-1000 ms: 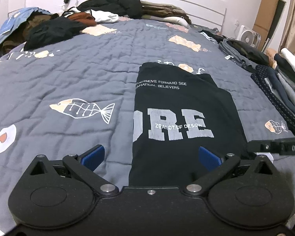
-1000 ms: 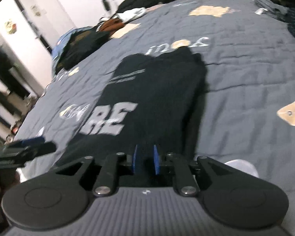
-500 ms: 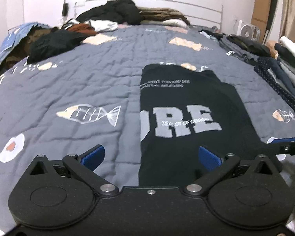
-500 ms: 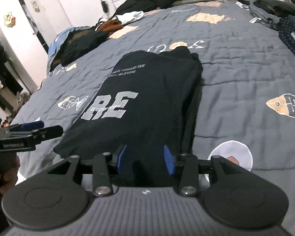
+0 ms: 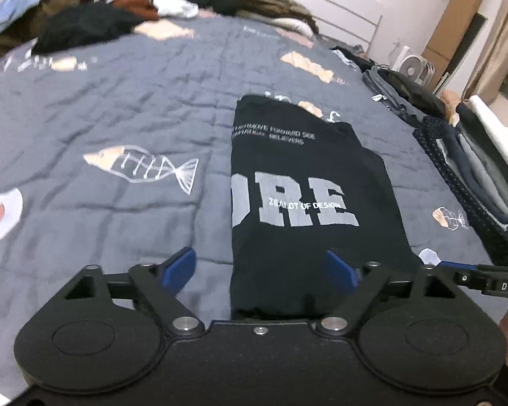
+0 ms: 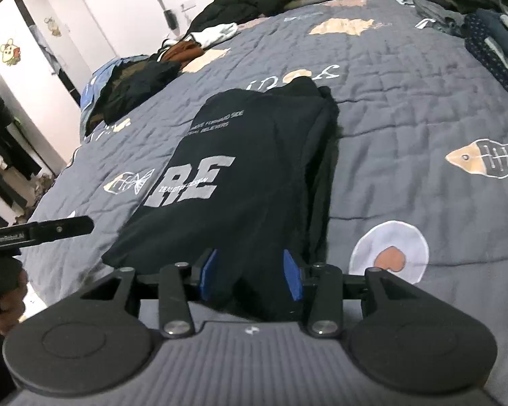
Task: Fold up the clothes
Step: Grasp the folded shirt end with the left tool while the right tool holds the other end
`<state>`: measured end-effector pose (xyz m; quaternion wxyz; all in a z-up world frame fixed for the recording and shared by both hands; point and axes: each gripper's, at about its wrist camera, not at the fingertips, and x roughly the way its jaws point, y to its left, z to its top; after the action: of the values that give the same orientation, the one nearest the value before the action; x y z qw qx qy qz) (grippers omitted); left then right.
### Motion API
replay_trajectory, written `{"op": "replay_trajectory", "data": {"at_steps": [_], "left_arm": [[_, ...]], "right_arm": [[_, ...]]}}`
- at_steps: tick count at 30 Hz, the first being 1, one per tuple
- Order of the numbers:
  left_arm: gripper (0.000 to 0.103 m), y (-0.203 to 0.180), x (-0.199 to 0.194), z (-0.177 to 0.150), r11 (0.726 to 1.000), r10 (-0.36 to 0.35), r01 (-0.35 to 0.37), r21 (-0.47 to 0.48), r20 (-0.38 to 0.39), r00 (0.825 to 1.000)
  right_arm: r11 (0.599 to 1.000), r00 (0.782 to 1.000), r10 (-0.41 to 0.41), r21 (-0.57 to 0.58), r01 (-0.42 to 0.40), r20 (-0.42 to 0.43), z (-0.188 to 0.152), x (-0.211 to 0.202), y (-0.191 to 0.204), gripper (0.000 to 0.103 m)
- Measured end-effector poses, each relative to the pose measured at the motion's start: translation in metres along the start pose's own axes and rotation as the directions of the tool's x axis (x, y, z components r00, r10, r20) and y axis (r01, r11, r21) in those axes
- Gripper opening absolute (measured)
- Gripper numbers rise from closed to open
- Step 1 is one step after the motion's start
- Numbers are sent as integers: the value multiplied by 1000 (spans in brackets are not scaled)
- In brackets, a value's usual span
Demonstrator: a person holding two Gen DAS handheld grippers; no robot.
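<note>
Since a second ago the left gripper (image 5: 259,267) has drawn its blue pads closer and its jaws are closing, while the right gripper (image 6: 250,275), which was nearly pinched together then, now stands half open. Both are at the near hem of the black T-shirt (image 5: 308,199), which lies flat on the grey quilt (image 5: 118,101) of the bed, near the front edge and a little right of the middle. The hem sits between the pads of each gripper, but I see no pad pressing the cloth, so I judge that neither one grips it yet. The left one straddles the shirt's left folded edge and the right one its right side, probably so that both near corners can be taken together and carried toward the far end. The shirt is already folded into a long narrow strip with the sleeves tucked in. Its long axis runs from the person away toward the headboard (image 5: 338,10), and the printed letters read upright from the near side, so the neck end points to the headboard. Loose clothes (image 5: 94,23) lie at the far left, and folded stacks (image 5: 470,169) wait along the right edge.
</note>
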<state>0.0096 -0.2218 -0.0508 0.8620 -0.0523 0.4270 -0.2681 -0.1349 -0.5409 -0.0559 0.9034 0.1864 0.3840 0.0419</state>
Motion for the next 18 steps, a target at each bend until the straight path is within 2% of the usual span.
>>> {"op": "replay_trajectory", "data": {"at_steps": [5,9,14,18], "left_arm": [[73,11,21,3,994,-84,78,-76,-80,993],[73,18,36,11,993,-107,100,-58,-128,986],[73,30,54,13,977,-197,176,-125,-186,963],[73,25,66,9,973,-224,206,-99,-234,946]], "right_arm": [[1000,1000,9,18,-9,14,2,-1,-4,43],[1000,1000,11,22,-12,22,6,1,-9,43],[1000,1000,18,25,-18,16,9,6,-14,43],[998,998,57,22,-57,14,25,10,-21,44]]}}
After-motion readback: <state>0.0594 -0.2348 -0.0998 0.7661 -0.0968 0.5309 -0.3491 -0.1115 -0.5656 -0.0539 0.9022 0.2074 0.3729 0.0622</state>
